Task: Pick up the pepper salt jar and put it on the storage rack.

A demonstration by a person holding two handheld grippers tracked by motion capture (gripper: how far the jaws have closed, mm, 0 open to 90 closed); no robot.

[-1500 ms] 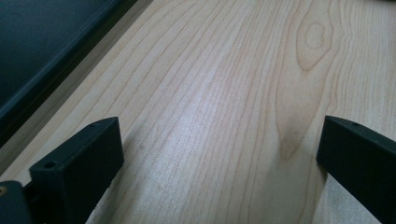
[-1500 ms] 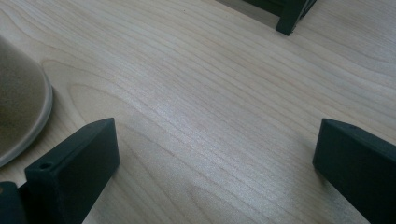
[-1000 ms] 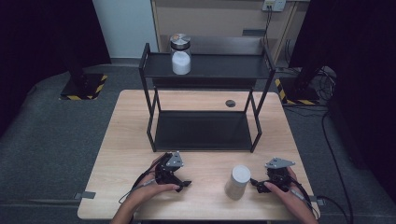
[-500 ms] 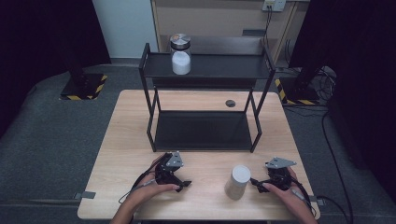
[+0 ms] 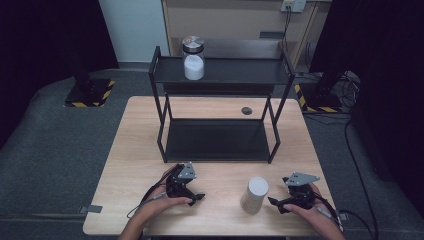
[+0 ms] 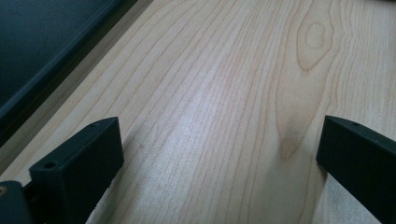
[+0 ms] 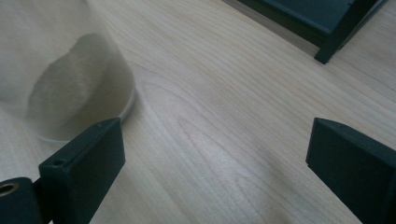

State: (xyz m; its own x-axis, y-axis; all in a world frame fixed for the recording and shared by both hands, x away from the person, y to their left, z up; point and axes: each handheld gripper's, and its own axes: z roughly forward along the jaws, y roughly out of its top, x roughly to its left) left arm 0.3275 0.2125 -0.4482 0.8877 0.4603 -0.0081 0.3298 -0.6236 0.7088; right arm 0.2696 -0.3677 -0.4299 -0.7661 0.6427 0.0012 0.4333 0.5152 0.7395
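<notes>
A pale cylindrical canister (image 5: 255, 195) stands upright on the wooden table (image 5: 140, 130) near the front edge. Just right of it my right gripper (image 5: 278, 202) rests low, held in a hand, jaws open toward it. In the right gripper view the canister's base (image 7: 79, 84) sits beside the left jaw, untouched, and the right gripper (image 7: 215, 140) holds nothing. My left gripper (image 5: 196, 192) lies left of the canister, its jaws pointing right. It is open over bare wood (image 6: 219, 135). A glass jar (image 5: 193, 59) with a silver lid and white contents stands on the top shelf.
A black two-tier shelf rack (image 5: 220, 80) stands mid-table; its lower tray edge (image 6: 42, 70) and one leg (image 7: 338, 39) lie near the grippers. A small dark disc (image 5: 246, 110) lies behind the rack. Bare wood lies between the two hands.
</notes>
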